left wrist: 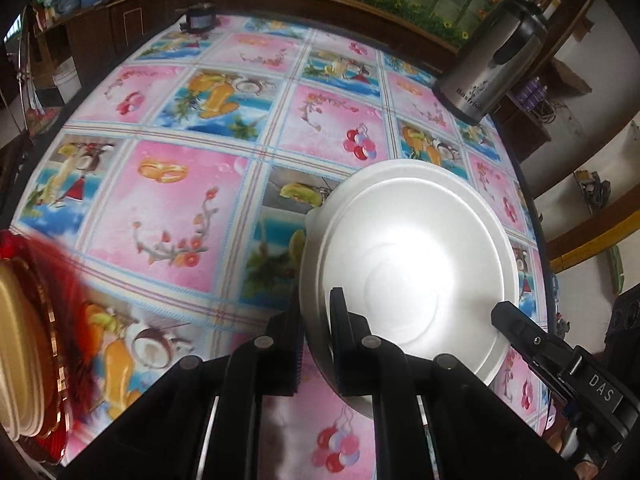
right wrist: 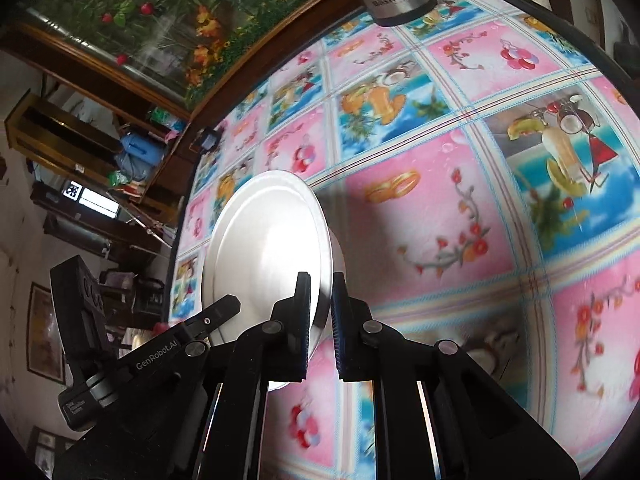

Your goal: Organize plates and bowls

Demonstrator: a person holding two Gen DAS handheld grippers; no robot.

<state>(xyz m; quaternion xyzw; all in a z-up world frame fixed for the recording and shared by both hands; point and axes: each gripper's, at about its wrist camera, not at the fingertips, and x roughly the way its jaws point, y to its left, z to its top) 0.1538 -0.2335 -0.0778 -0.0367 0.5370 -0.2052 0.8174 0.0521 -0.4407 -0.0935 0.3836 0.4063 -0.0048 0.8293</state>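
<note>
A white bowl (left wrist: 408, 248) hangs tilted above the colourful tablecloth (left wrist: 168, 200), held from two sides. My left gripper (left wrist: 316, 320) is shut on the bowl's near-left rim, one finger outside the wall and one inside. My right gripper (left wrist: 508, 314) comes in from the right and pinches the opposite rim. In the right wrist view the bowl (right wrist: 272, 240) stands almost on edge, my right gripper (right wrist: 322, 308) is shut on its rim, and my left gripper (right wrist: 230, 304) reaches the rim from the left.
A steel kettle (left wrist: 492, 60) stands at the table's far right corner. Stacked cream plates with a red and gold trim (left wrist: 20, 340) sit at the left edge. A small dark object (left wrist: 200, 18) rests at the far edge, before a wooden-framed flower panel.
</note>
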